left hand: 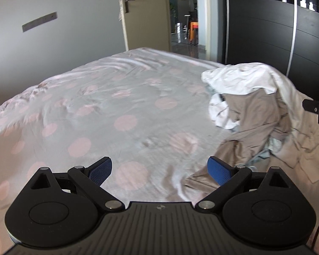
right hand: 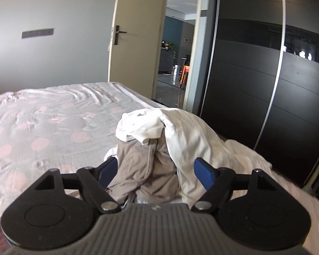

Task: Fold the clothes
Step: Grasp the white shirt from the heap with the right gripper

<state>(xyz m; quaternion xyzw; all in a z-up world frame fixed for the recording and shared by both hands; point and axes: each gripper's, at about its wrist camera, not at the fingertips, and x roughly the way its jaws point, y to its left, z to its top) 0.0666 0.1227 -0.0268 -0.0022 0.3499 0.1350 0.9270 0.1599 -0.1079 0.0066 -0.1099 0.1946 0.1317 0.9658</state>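
Left wrist view: my left hand-held gripper (left hand: 160,171) hangs over the bed (left hand: 108,114) with its jaws spread wide and nothing between the blue pads; I judge it is idle, waiting over the bare spotted sheet where a garment can be laid flat. To its right sits the pile of clothes (left hand: 253,110), heaped near the bed's edge, probably dumped there for sorting. Right wrist view: my right hand-held gripper (right hand: 155,173) points straight into that pile (right hand: 159,148), jaws fairly wide, with a taupe garment (right hand: 138,170) bunched between the pads; I cannot tell whether the pads press it. A white garment (right hand: 180,131) drapes over the top. Count: two grippers, one pile, at least two garments, with hints of a pale blue one underneath, one open door (right hand: 136,38), one dark wardrobe (right hand: 265,74)
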